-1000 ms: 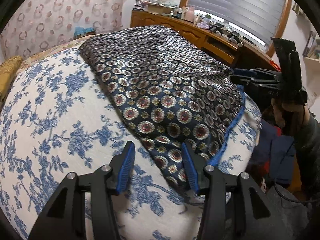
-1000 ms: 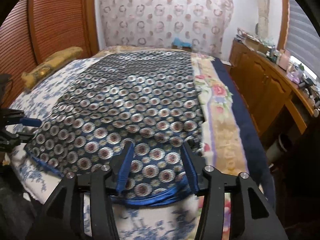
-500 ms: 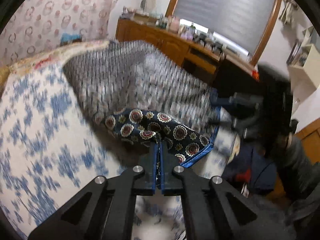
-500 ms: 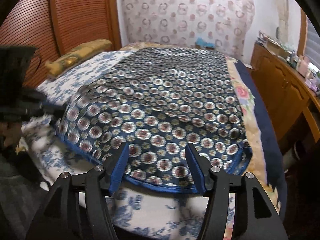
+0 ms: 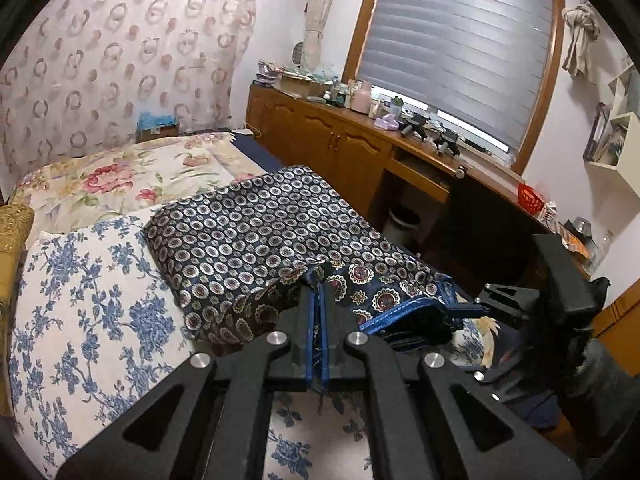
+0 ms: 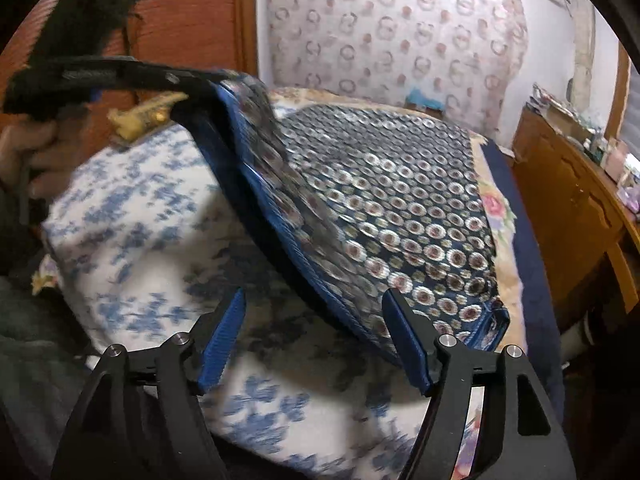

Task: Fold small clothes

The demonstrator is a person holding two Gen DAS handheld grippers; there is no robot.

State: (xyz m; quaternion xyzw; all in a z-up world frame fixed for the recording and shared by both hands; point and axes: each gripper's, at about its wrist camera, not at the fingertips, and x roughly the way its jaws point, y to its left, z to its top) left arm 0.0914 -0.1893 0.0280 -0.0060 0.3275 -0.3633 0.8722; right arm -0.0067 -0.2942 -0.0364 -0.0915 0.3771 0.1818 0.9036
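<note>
The patterned garment point(image 5: 256, 220), dark blue with rings and medallions and edged with a blue hem, is spread over the bed and occupies the centre of the left wrist view. Its near corner is raised off the bedding and is folded back, so that the darker reverse side is shown at lower centre. In the right wrist view the garment point(image 6: 400, 208) is seen from the centre to the right of the frame, and its lifted edge is drawn up as a blurred ridge toward the upper left.

The left gripper point(image 5: 319, 320) is closed, and the raised corner is clamped between its blue pads. In the right wrist view the same gripper point(image 6: 224, 80) is seen at upper left, held by a hand point(image 6: 28, 160) at the left edge.

The right gripper point(image 6: 316, 336) is shown with its jaws wide apart; they have just been opening. The hem of the garment is seen between and beyond the fingers, but it is not pressed by either pad. In the left wrist view this gripper point(image 5: 476, 312) is partly seen at lower right.

The garment is supported by a blue floral sheet point(image 5: 80, 300). A pink floral cover point(image 5: 120, 176) lies beyond it at upper left. A wooden cabinet point(image 5: 320, 140) and a window blind point(image 5: 460, 40) are seen at upper right.
</note>
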